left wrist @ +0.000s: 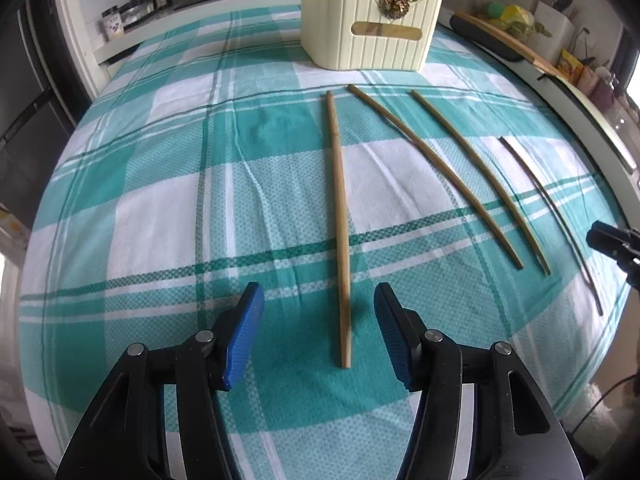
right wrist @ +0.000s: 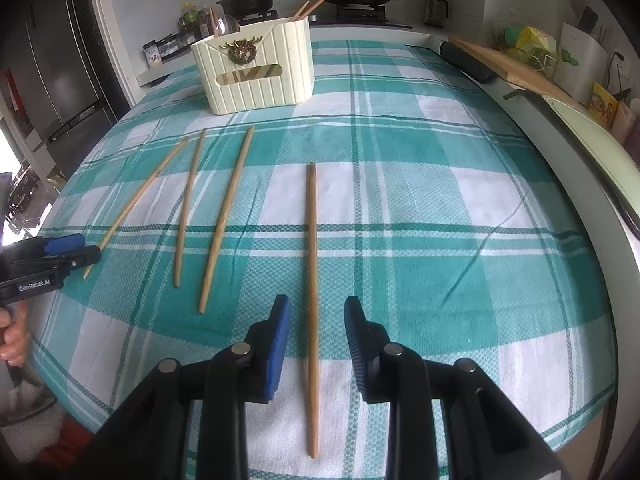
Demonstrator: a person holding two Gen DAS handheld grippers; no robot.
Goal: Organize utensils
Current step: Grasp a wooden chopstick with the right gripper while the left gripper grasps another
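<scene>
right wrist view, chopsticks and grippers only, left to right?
Left gripper at the frame edge → thin wooden chopstick beside it → second wooden chopstick → third wooden chopstick → wooden chopstick lying between the open right gripper jaws.

Cloth (left wrist: 168, 184) was teal-and-white plaid. Chopsticks (left wrist: 340, 216) were tan wood. Holder (left wrist: 372, 28) at top centre was ribbed cream with a brass emblem. Gripper pads (left wrist: 244, 336) were blue on black.
</scene>
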